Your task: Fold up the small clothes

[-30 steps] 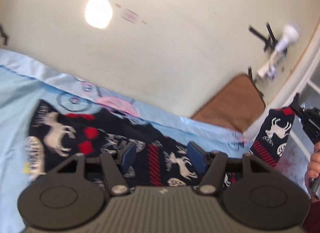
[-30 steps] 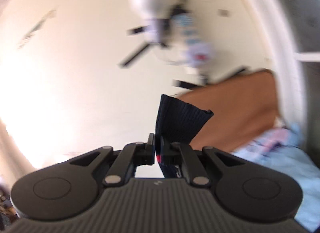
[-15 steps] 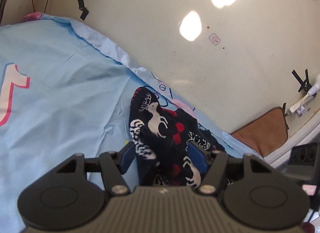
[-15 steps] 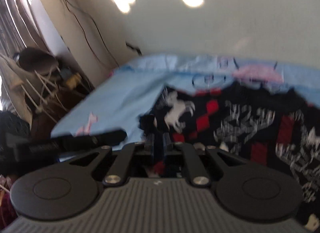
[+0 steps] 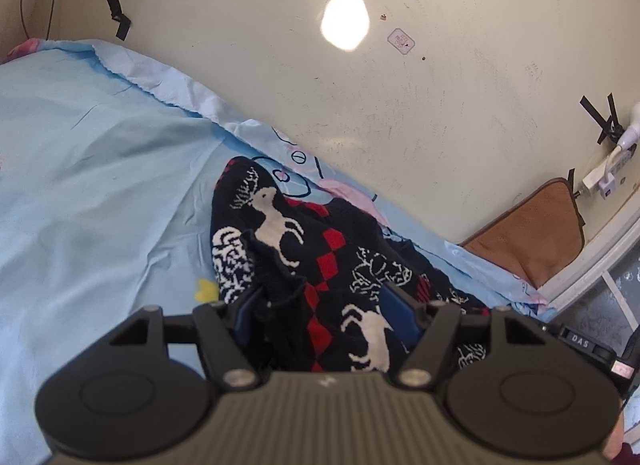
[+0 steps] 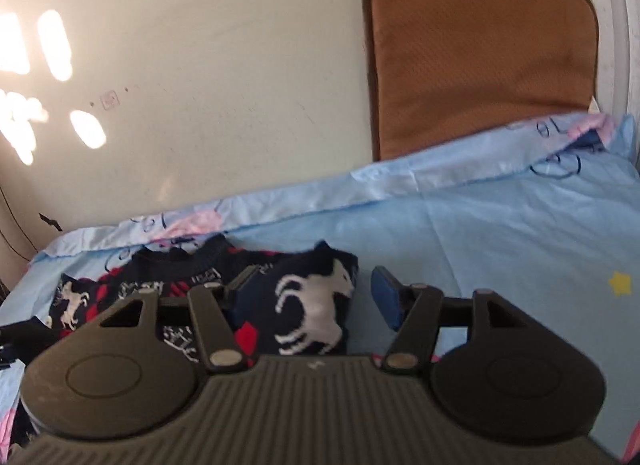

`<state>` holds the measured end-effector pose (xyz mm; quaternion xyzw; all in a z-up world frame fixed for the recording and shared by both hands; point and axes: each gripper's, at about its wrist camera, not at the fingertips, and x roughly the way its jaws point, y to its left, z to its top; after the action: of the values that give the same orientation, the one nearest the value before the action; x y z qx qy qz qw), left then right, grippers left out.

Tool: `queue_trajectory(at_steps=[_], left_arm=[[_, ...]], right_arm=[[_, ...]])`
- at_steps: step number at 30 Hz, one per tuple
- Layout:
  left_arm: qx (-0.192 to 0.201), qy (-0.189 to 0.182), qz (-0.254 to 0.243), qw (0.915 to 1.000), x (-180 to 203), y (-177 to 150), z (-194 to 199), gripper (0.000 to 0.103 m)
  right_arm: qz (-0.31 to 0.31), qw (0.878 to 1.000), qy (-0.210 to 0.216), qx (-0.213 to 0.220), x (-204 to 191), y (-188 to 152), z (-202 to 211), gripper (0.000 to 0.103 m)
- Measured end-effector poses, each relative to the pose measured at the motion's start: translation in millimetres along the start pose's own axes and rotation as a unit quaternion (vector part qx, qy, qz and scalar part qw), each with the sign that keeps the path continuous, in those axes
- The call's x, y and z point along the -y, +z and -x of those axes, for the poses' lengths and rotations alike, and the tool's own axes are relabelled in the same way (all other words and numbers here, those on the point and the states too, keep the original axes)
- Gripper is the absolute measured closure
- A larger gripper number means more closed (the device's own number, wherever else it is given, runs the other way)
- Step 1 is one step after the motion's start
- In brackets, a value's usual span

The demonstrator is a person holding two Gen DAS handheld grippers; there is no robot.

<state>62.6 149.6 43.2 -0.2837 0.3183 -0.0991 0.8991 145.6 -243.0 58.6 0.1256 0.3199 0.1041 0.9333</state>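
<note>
Pale blue sheet (image 5: 100,169) covers the bed, printed with pink shapes and a yellow star (image 6: 619,282); far edge rumpled against a cream wall (image 5: 360,113) with sun patches and black tape marks. Brown cushion (image 6: 480,61) leans on wall at the sheet's far right corner; white frame beside it

Sweater (image 5: 304,261), dark knit with white deer and red blocks, lies bunched on sheet near the wall edge. Open sheet to its left in left view, and to its right in right view

Left gripper (image 5: 326,315): fingers about half open and opening, sweater fold between them; left pad (image 5: 245,311) against the knit, right pad clear, so no firm hold. Right gripper (image 6: 308,291): fingers opening, wide, sweater corner with deer between them, right pad (image 6: 383,297) clear of cloth

Versus one second ago: right fingers were clamped on a sweater edge held up before the wall; now sweater is down on bed and released. Left gripper is lower, closer over the cloth
</note>
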Motion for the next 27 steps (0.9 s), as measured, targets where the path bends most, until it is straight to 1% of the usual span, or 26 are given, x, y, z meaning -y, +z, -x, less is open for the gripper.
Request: queue_trajectory(at_steps=[1, 2, 3, 4, 5, 6, 7, 8, 9, 10, 11, 12, 13, 14, 15, 17, 19, 23, 25, 27], left_arm=[[0.001, 0.003, -0.002, 1.0000, 1.8, 0.5, -0.8, 0.039], [0.001, 0.006, -0.002, 1.0000, 3.2, 1.3, -2.0, 0.039], [0.000, 0.010, -0.002, 0.9999, 4.3, 1.7, -2.8, 0.039], [-0.001, 0.013, -0.003, 0.9999, 5.4, 2.3, -3.5, 0.039], [0.000, 0.016, -0.004, 0.9999, 6.6, 2.9, -4.1, 0.040], [0.001, 0.019, -0.005, 0.9998, 8.4, 3.5, -4.9, 0.040], [0.003, 0.021, -0.006, 0.9998, 10.0, 3.6, -6.4, 0.040], [0.004, 0.026, -0.007, 0.9996, 11.9, 3.3, -9.3, 0.040], [0.005, 0.033, -0.011, 0.9994, 13.6, 2.1, -13.2, 0.040], [0.005, 0.047, -0.019, 0.9987, 15.3, 0.9, -20.4, 0.040], [0.001, 0.061, -0.023, 0.9978, 15.4, -1.0, -27.5, 0.041], [-0.005, 0.071, -0.025, 0.9971, 13.7, -3.3, -34.8, 0.041], [-0.005, 0.074, -0.028, 0.9968, 11.8, -5.7, -39.2, 0.042], [0.005, 0.075, -0.037, 0.9965, 12.2, -7.9, -39.1, 0.042], [0.006, 0.077, -0.044, 0.9961, 13.0, -9.3, -39.2, 0.042], [0.006, 0.079, -0.053, 0.9954, 14.3, -10.0, -39.0, 0.042], [0.003, 0.079, -0.047, 0.9958, 14.5, -8.5, -37.3, 0.042], [0.004, 0.066, -0.024, 0.9975, 13.8, -3.6, -24.4, 0.042], [0.001, 0.054, -0.006, 0.9985, 10.4, 0.1, -16.7, 0.042], [0.002, 0.039, 0.018, 0.9991, 4.6, 3.7, -7.4, 0.043]], right_arm=[[0.002, 1.000, 0.003, -0.013, 1.7, -2.4, -8.6, 0.039], [0.011, 1.000, 0.007, -0.029, 1.9, -5.5, -16.6, 0.047], [0.019, 0.999, 0.011, -0.044, 2.2, -7.8, -24.2, 0.077], [0.019, 0.998, 0.013, -0.050, 2.0, -7.9, -29.3, 0.079], [0.017, 0.999, 0.010, -0.033, 2.2, -6.2, -28.8, 0.082], [0.011, 1.000, 0.008, -0.006, 5.8, -2.8, -23.8, 0.083], [-0.003, 1.000, 0.001, 0.025, 9.8, 2.8, -22.6, 0.083], [-0.015, 0.999, 0.002, 0.043, 14.6, 7.2, -22.7, 0.084], [-0.027, 0.998, 0.011, 0.051, 18.5, 10.2, -26.0, 0.083], [-0.034, 0.999, 0.011, 0.040, 19.5, 10.9, -34.2, 0.083], [-0.023, 1.000, 0.000, 0.018, 16.7, 9.2, -46.8, 0.083], [0.001, 1.000, -0.013, -0.011, 13.1, 5.3, -59.5, 0.080], [0.017, 0.999, -0.020, -0.023, 12.1, 0.7, -65.3, 0.075], [0.021, 0.999, -0.021, -0.011, 13.2, -2.2, -60.9, 0.071], [0.016, 1.000, -0.021, -0.009, 15.2, -1.6, -55.1, 0.064], [-0.015, 1.000, -0.004, -0.001, 22.8, 0.9, -36.5, 0.059], [-0.033, 0.999, 0.010, 0.010, 28.9, 0.3, -16.1, 0.059], [-0.038, 0.999, 0.034, 0.011, 34.1, -10.4, 14.8, 0.058], [-0.022, 0.999, 0.044, 0.017, 26.9, -13.5, 26.6, 0.057], [0.003, 0.998, 0.057, 0.024, 10.3, -12.1, 34.9, 0.057]])
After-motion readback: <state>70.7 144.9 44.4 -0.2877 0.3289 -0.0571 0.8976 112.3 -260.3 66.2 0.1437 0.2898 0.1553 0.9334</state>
